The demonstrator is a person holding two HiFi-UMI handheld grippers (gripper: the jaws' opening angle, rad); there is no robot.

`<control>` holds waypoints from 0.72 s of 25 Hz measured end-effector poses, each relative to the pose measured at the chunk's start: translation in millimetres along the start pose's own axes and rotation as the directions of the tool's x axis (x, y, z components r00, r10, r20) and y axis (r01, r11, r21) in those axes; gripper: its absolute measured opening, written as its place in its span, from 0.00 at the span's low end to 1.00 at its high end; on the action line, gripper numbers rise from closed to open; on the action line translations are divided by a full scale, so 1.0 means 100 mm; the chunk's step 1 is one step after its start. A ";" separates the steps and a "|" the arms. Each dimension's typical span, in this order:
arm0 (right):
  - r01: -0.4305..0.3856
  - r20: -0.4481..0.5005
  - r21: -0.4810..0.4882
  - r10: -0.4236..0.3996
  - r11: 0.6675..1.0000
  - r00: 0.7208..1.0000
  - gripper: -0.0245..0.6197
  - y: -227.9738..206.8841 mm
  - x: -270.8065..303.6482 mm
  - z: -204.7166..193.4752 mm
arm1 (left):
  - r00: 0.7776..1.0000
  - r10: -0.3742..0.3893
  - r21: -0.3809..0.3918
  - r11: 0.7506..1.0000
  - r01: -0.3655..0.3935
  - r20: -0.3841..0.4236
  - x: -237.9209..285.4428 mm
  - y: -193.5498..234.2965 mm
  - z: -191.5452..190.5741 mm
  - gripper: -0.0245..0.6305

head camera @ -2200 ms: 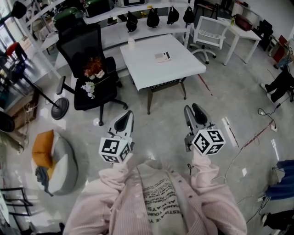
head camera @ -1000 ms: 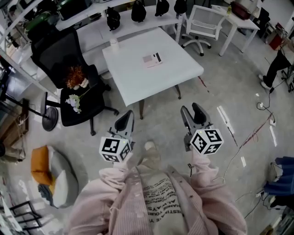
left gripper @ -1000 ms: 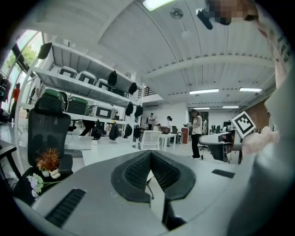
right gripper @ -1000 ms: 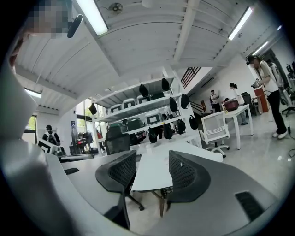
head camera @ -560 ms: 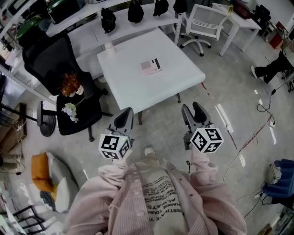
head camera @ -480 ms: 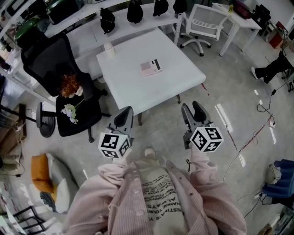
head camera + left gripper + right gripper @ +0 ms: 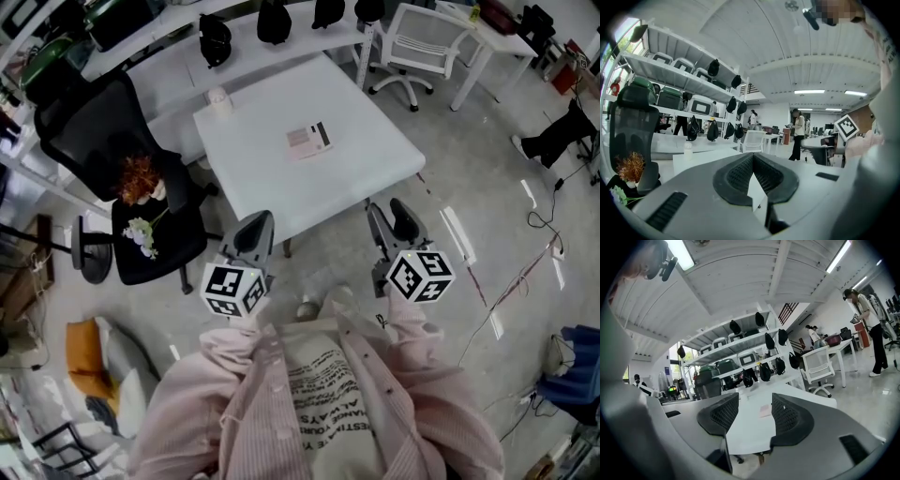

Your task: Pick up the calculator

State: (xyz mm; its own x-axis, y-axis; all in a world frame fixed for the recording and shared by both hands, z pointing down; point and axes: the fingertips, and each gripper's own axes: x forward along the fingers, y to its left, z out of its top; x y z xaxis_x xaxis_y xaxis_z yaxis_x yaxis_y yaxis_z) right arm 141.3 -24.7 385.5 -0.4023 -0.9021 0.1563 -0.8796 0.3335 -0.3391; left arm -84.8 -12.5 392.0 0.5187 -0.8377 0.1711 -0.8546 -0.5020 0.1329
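White table [image 7: 262, 164] on grey floor [image 7: 478, 178] bears calculator [image 7: 307, 141]; left gripper [image 7: 251, 228] pinched together, right gripper [image 7: 390, 212] spread.

Calculator [image 7: 308, 141] lies on counter [image 7: 281, 192], near its middle; small container [image 7: 218, 99] at the far left corner. Office chair [image 7: 103, 141] stands left of counter, flowers [image 7: 139, 178] on its seat. Shelf [image 7: 300, 39] runs behind counter. Left tool [image 7: 251, 232] and right tool [image 7: 392, 221] hang side by side before the near edge.
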 end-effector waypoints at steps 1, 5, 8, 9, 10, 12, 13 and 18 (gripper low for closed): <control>-0.004 -0.008 0.000 0.004 1.000 1.000 0.33 0.00 0.04 -0.01 | 1.000 0.007 -0.003 1.000 -0.007 -0.003 0.02 0.05 -0.01 0.04; -0.019 -0.038 0.000 0.019 1.000 0.999 0.33 0.00 0.23 -0.05 | 0.999 0.043 -0.035 0.998 -0.043 -0.014 0.10 0.23 -0.05 0.04; -0.033 -0.059 0.005 0.033 0.999 0.998 0.33 -0.06 0.40 -0.07 | 0.999 0.045 -0.053 0.997 -0.046 -0.026 0.24 0.31 -0.11 0.04; -0.035 -0.065 0.009 0.036 0.999 0.997 0.33 -0.09 0.46 -0.08 | 0.999 0.044 -0.058 0.997 -0.046 -0.031 0.30 0.33 -0.13 0.04; -0.036 -0.072 0.013 0.037 0.999 0.997 0.33 -0.13 0.53 -0.08 | 0.998 0.044 -0.062 0.997 -0.046 -0.038 0.36 0.35 -0.14 0.04; -0.039 -0.087 0.022 0.041 0.999 0.995 0.33 -0.21 0.70 -0.08 | 0.998 0.044 -0.071 0.996 -0.047 -0.052 0.50 0.41 -0.17 0.04; -0.042 -0.096 0.026 0.045 0.999 0.994 0.33 -0.25 0.80 -0.07 | 0.997 0.045 -0.075 0.996 -0.050 -0.060 0.58 0.46 -0.18 0.04; -0.076 -0.172 0.042 0.082 0.996 0.982 0.33 -0.42 1.37 -0.13 | 0.992 0.061 -0.103 0.992 -0.073 -0.111 1.01 0.70 -0.28 0.04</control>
State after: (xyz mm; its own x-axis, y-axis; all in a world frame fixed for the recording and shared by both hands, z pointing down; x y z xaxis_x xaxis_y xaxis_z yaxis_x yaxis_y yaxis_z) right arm 119.5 -158.7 433.4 -0.5104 -0.8112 0.2853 -0.8352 0.3888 -0.3888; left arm -91.6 -126.4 446.0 0.4649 -0.8378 0.2863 -0.8829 -0.4149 0.2198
